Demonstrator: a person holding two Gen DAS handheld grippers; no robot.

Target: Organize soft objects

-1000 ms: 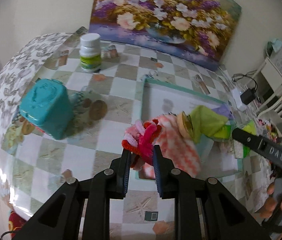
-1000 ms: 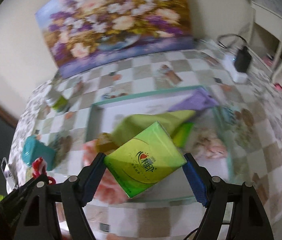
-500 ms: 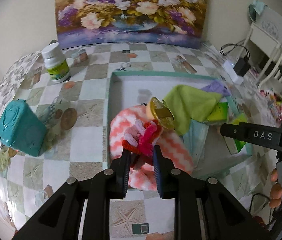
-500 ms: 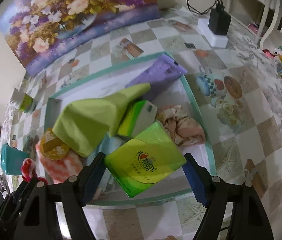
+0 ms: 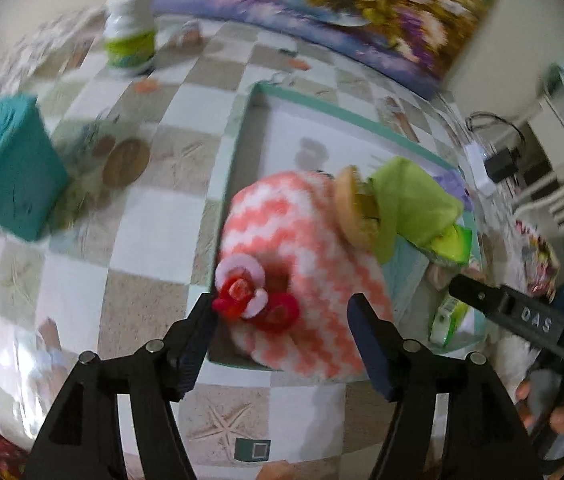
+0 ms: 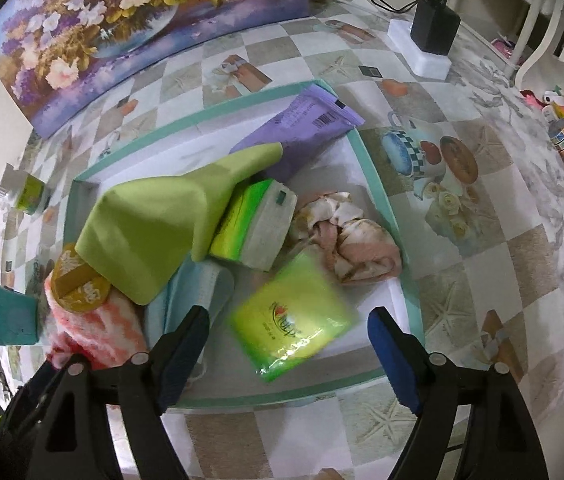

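The left gripper (image 5: 282, 326) has just been opening; its jaws now stand wide, and the red and pink fuzzy toy (image 5: 251, 294) lies between them on the coral and white zigzag towel (image 5: 302, 248). The toy sits right against the left-hand pad, though the blur makes it hard to say whether they touch; the right-hand pad is clear of it. The toy's long axis runs roughly across the gap from pad to pad. The towel lies in the near left corner of the teal-rimmed tray (image 6: 378, 200).

The right gripper (image 6: 288, 336) has also just been opening, and its jaws are spread wide. The green tissue pack (image 6: 292, 318) lies between them on the tray floor, free of both pads, turned diagonally with one corner pointing toward the camera.

Further in the tray lie a folded green cloth (image 6: 149, 232), a second tissue pack (image 6: 255, 226) on its edge, a purple packet (image 6: 306, 124) against the far rim, and a crumpled beige cloth (image 6: 350, 236).

On the checked tablecloth (image 5: 149, 240) left of the tray stand a teal box (image 5: 5, 168) and a white bottle (image 5: 129, 32).
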